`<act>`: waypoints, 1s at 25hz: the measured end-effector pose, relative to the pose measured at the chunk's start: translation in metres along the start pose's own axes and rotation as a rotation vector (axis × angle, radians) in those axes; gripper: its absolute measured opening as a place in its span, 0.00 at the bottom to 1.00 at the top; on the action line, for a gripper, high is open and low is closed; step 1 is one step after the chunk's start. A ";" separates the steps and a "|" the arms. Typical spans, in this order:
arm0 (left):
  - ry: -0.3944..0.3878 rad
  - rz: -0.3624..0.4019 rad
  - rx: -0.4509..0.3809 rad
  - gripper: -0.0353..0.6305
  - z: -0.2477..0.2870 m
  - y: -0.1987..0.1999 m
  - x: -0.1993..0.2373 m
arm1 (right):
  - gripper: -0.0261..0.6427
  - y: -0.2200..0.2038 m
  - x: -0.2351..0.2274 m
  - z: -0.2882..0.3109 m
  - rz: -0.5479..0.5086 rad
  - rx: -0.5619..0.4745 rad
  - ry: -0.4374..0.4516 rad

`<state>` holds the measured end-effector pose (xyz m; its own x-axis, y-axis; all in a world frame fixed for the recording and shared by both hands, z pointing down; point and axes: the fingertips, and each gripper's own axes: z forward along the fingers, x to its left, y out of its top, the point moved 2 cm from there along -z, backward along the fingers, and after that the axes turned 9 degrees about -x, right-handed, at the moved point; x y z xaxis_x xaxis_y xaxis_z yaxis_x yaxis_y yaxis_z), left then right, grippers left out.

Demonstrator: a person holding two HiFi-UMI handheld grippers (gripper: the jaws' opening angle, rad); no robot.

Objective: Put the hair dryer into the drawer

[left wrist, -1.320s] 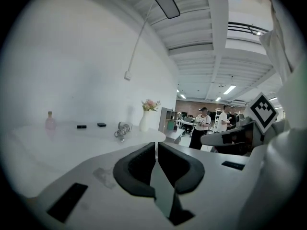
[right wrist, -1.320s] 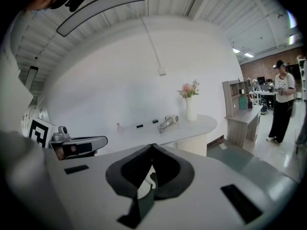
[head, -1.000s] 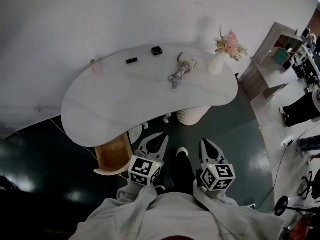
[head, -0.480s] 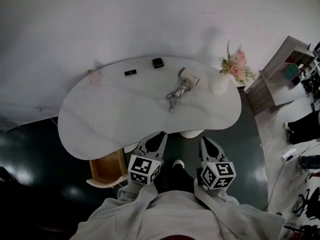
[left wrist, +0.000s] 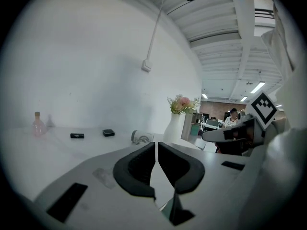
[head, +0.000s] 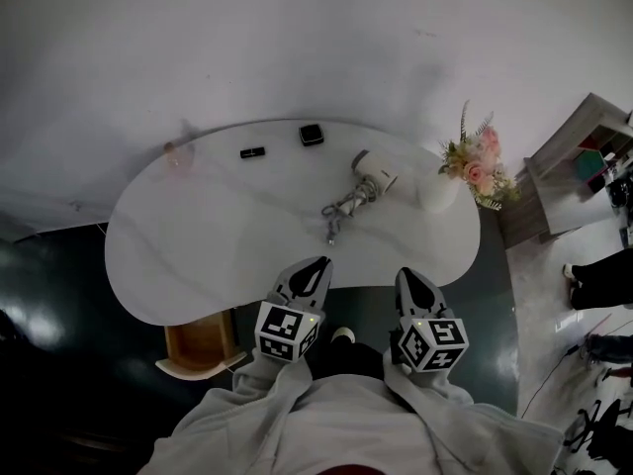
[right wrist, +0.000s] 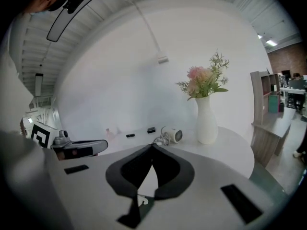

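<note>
The hair dryer lies on the table, just beside the vase. My left claw and right claw, both pressed together and empty, sit well short of the vase. I should spread one claw early and approach clear of the vase.
</note>
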<state>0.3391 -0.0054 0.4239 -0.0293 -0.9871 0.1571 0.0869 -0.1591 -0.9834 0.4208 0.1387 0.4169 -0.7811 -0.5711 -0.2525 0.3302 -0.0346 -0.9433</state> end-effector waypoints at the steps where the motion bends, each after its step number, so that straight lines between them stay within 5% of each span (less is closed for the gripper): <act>1: 0.006 0.002 0.003 0.09 0.004 0.000 0.001 | 0.11 0.001 -0.002 0.003 -0.001 0.003 0.006; 10: 0.009 0.024 0.017 0.09 0.039 -0.001 0.006 | 0.11 -0.001 -0.018 0.024 -0.011 0.036 0.043; 17: -0.067 0.021 0.057 0.10 0.061 -0.006 0.009 | 0.11 -0.003 -0.035 0.026 -0.013 0.036 -0.026; 25: -0.142 0.016 0.160 0.32 0.106 -0.024 0.024 | 0.11 0.000 -0.052 0.042 0.008 0.045 -0.100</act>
<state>0.4422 -0.0273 0.4609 0.1132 -0.9800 0.1639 0.2438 -0.1325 -0.9607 0.4841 0.1338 0.4397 -0.7223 -0.6504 -0.2352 0.3613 -0.0648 -0.9302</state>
